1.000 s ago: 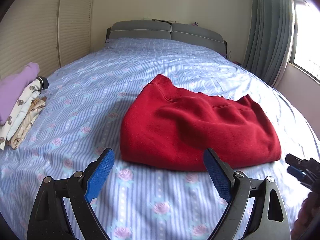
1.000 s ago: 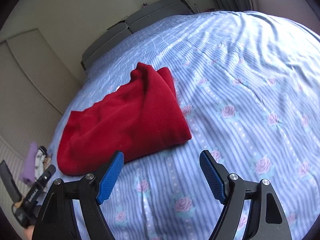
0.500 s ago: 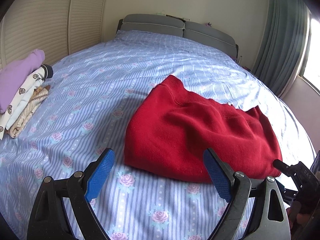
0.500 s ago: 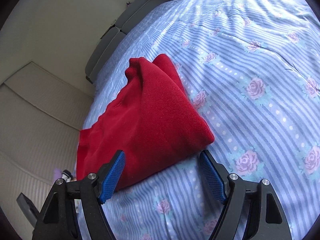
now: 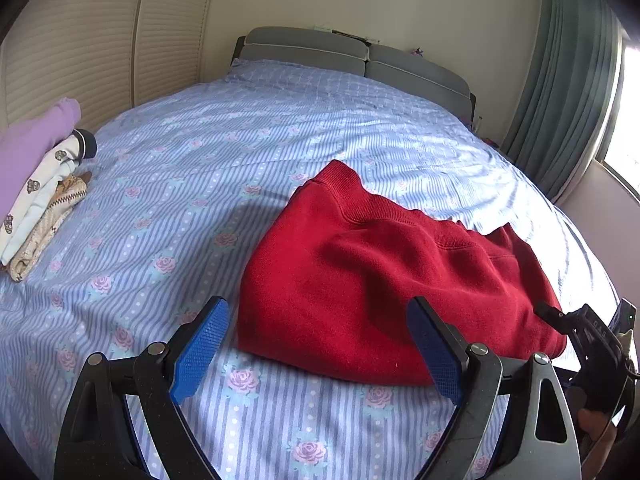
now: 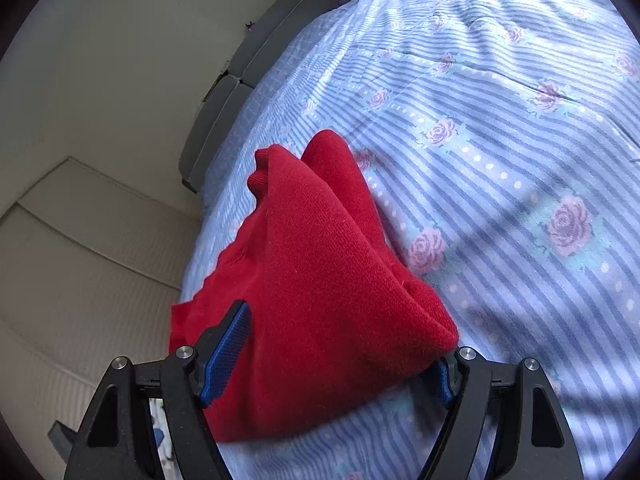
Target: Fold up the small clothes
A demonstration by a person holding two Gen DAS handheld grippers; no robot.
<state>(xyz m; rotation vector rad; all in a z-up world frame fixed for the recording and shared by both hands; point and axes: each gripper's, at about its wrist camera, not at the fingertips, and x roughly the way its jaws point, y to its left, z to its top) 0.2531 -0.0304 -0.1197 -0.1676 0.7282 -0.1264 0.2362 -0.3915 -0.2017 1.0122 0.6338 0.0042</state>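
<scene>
While the red sweater (image 5: 396,288) lies half folded on the bed (image 5: 248,152), the left wrist view shows the left claw (image 5: 318,354) wide open and holding nothing, hovering just short of the sweater's near edge, the near left corner of the sweater sitting between the lines of its two blue pads. A stack of folded clothes (image 5: 38,188) sits well to the left of the sweater by the bed's edge, and the right claw (image 5: 552,316) shows at the sweater's near right corner.

In the right wrist view, the right claw (image 6: 342,354) straddles that corner of the sweater (image 6: 320,280): its jaws have just been closing, with the thick folded corner between them, one pad lying over the cloth and the other mostly hidden under the edge. It does not look clamped yet.

To do this step well, I would have the right claw bite through all layers at the corner before lifting, and bring the left claw onto the matching corner of the sweater, so both lift evenly and the fold lands square, without dragging the bed cover along.
</scene>
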